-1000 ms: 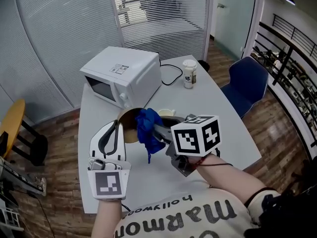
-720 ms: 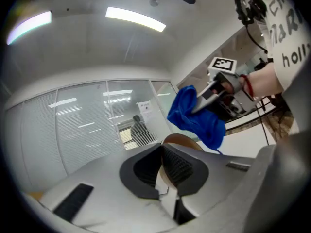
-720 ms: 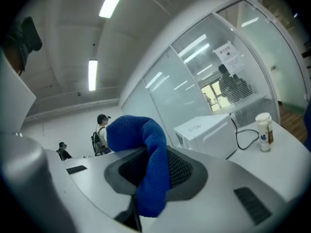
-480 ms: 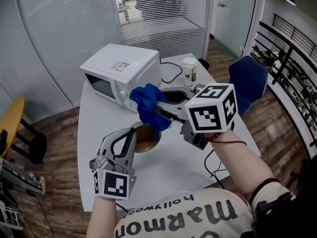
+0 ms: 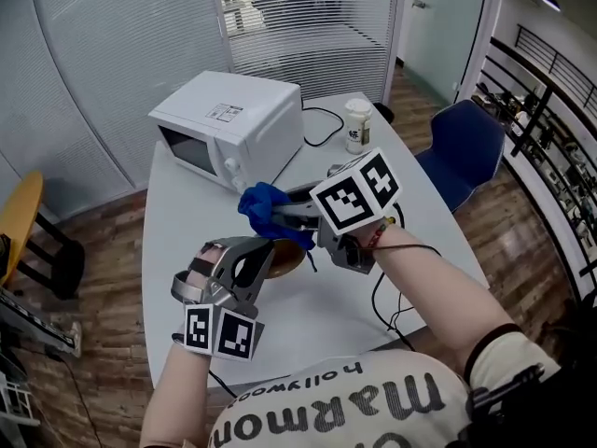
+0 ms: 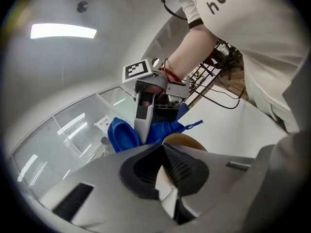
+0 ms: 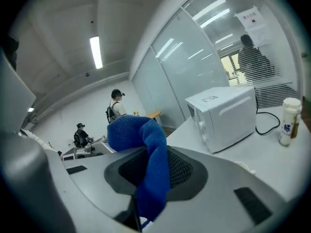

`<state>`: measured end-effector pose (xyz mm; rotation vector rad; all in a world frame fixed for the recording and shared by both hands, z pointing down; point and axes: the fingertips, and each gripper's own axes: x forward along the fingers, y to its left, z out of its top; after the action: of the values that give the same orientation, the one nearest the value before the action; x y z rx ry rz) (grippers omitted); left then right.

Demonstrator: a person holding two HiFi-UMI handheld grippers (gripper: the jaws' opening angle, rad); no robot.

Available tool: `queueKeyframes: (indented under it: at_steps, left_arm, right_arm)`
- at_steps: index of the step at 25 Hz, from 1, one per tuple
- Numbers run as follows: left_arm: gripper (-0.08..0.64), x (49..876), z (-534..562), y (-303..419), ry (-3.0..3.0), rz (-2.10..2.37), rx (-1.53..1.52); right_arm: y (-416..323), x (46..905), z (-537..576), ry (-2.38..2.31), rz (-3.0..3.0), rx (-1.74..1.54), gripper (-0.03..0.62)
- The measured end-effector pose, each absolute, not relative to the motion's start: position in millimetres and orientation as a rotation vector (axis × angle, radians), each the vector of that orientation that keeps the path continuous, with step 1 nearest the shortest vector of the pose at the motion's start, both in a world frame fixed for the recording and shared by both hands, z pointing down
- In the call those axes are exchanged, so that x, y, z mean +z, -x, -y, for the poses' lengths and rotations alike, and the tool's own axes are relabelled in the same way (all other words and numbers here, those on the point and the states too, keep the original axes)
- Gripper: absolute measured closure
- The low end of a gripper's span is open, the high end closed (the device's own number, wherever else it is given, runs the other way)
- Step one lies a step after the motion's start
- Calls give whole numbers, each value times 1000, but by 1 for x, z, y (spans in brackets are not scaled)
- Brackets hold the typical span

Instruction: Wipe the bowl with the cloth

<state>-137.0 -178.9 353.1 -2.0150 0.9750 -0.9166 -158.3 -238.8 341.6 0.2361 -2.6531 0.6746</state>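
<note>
Vs. half a sec ago, the right gripper (image 5: 283, 215) has dropped w/ the blue cloth (image 5: 263, 203), now just above the bowl (image 5: 287, 258), and the left gripper (image 5: 268, 253) has rolled. In the head view the bowl is mostly hidden behind both grippers. It's brown inside w/ a pale rim, mid-table (image 5: 187, 213). Left jaws pinch its rim; right jaws clamp the cloth.

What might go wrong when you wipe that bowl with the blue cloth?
1. The left gripper pinches only the thin rim of the bowl. A hard wipe might twist the bowl loose.
2. The right gripper holds the cloth by one narrow fold, with most of it bunched beyond the jaws. Rubbing could tug it out.
</note>
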Motion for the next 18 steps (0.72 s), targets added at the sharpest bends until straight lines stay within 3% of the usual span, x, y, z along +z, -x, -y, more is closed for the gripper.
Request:
queueKeyframes:
  at_steps: [18]
  left_arm:
    - [552,321,182,158,2000,-1179,-768]
  right_arm:
    - [143,348,247,-279,2689,910,494]
